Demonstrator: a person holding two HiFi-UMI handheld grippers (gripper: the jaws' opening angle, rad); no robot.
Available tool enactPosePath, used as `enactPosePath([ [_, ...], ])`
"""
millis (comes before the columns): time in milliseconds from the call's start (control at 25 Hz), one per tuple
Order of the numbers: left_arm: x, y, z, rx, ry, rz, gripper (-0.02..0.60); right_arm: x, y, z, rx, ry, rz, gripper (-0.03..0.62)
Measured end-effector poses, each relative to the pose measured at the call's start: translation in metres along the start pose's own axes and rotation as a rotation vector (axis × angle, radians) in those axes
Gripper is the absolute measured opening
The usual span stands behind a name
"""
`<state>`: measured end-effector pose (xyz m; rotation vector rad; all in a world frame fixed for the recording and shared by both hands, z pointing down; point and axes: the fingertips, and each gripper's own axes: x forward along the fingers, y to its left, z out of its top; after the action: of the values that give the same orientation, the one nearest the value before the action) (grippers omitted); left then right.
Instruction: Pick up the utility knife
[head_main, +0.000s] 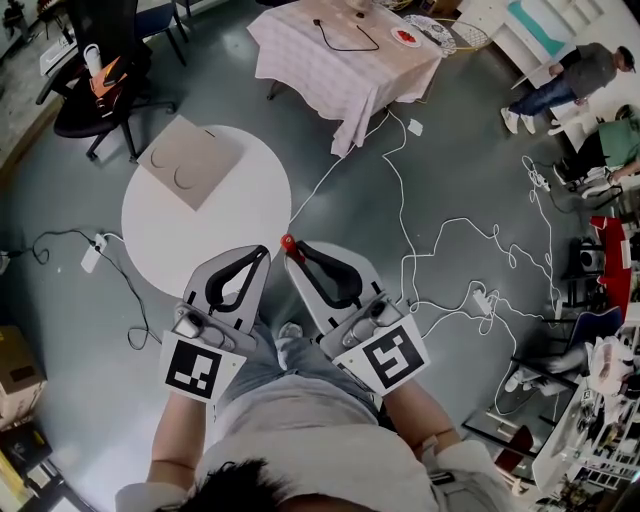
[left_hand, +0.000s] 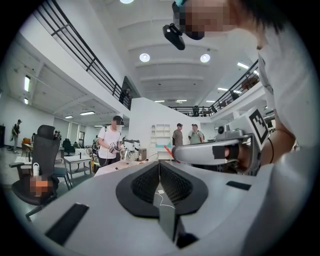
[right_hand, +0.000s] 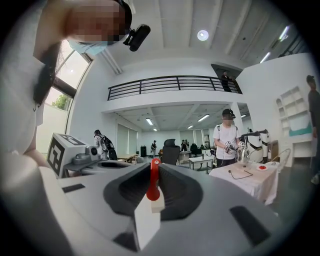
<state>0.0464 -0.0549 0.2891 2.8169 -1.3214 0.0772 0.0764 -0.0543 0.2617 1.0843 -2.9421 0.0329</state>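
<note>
The utility knife (right_hand: 151, 181) is held pinched in the right gripper (right_hand: 152, 164), so the pick-up seems done. The left gripper (left_hand: 160, 165) is pressed together on nothing. Only a steady hold seems called for next.

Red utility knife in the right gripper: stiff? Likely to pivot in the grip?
Probably stiff: the utility knife stands straight in the right gripper, no sag. Looks slim, so likely light. Might pivot: the jaws pinch only a narrow part.

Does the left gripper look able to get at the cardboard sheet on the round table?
Probably yes: the cardboard sheet lies uncovered on the round table, nothing stands between it and the left gripper, though its jaws are shut.
</note>
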Motion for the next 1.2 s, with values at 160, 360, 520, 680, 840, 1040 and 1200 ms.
enactPosePath([
  [160,-0.004,0.0,0.002,0.001,-0.006,0.004,0.011,0.0,0.004,0.005,-0.003,-0.015,0.01,0.057],
  [360,-0.007,0.004,0.003,0.008,-0.006,0.003,0.011,0.001,0.004,0.001,-0.002,0.003,-0.007,0.057],
  [520,-0.008,0.009,0.003,0.005,-0.011,0.0,0.011,0.007,0.007,-0.001,-0.004,0.008,-0.004,0.057],
  [680,-0.008,0.014,0.003,0.007,-0.007,-0.005,0.011,0.012,0.009,0.001,0.001,0.004,-0.002,0.057],
  [840,-0.008,0.015,0.003,0.007,-0.005,-0.009,0.011,0.014,0.009,0.001,0.001,0.005,-0.006,0.057],
  [1040,-0.009,0.023,0.004,0.005,-0.006,-0.012,0.011,0.022,0.011,0.001,0.001,0.01,-0.008,0.057],
  [1200,-0.009,0.026,0.005,0.006,-0.009,-0.01,0.011,0.024,0.011,0.001,-0.002,0.011,-0.006,0.057],
])
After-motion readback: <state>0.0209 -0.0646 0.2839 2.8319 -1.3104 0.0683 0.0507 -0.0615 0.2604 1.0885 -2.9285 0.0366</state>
